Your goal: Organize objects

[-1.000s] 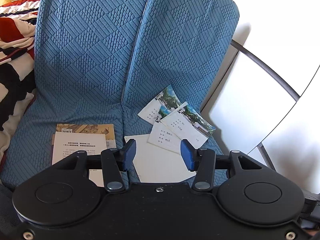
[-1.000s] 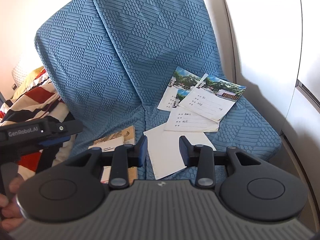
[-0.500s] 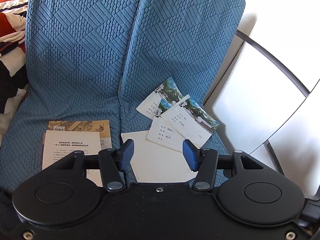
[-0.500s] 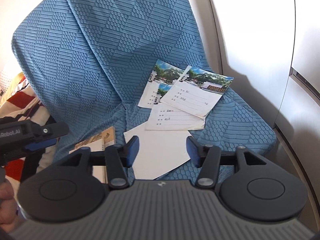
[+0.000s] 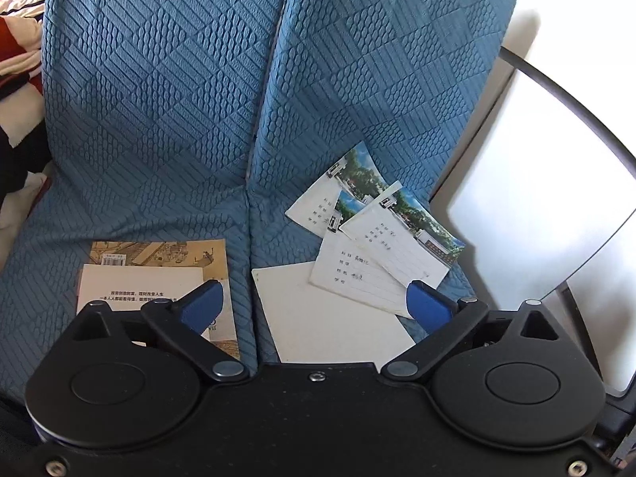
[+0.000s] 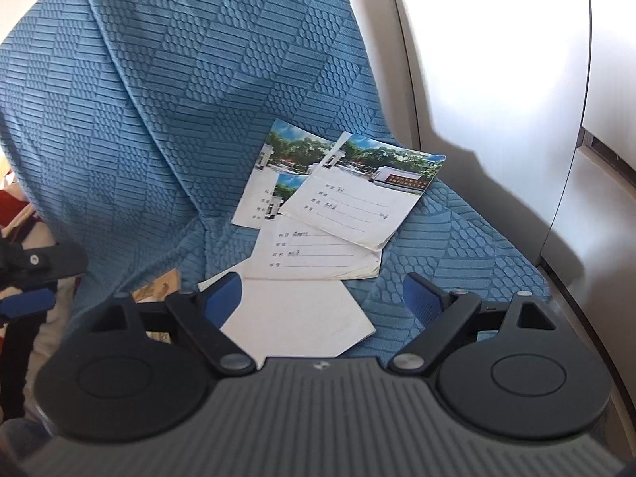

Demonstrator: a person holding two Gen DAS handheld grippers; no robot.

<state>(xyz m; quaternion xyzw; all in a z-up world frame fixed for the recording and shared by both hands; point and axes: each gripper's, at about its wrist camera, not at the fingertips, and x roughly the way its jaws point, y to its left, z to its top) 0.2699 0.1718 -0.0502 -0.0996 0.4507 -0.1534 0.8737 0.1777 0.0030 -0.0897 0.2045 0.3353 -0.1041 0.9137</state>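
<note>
On the blue quilted sofa seat (image 5: 119,214) lie three overlapping notebooks with photo covers (image 5: 397,246) (image 6: 349,206) and a plain white sheet (image 5: 330,318) (image 6: 302,318) in front of them. A tan illustrated book with a white printed card on it (image 5: 159,274) lies on the left cushion. My left gripper (image 5: 314,308) hovers above the white sheet, jaws opening wide, nothing between them. My right gripper (image 6: 322,302) hangs over the same sheet, jaws also opening, empty. The left gripper (image 6: 28,274) shows at the right wrist view's left edge.
A striped red, white and black cloth (image 5: 16,39) lies left of the sofa. White panels with a dark frame (image 5: 556,159) (image 6: 516,79) stand close on the right. The sofa backrest (image 6: 198,79) rises behind the papers.
Both grippers have sunk closer to the seat and papers. Both pairs of jaws have spread from half closed to wide apart. The papers have not moved.
</note>
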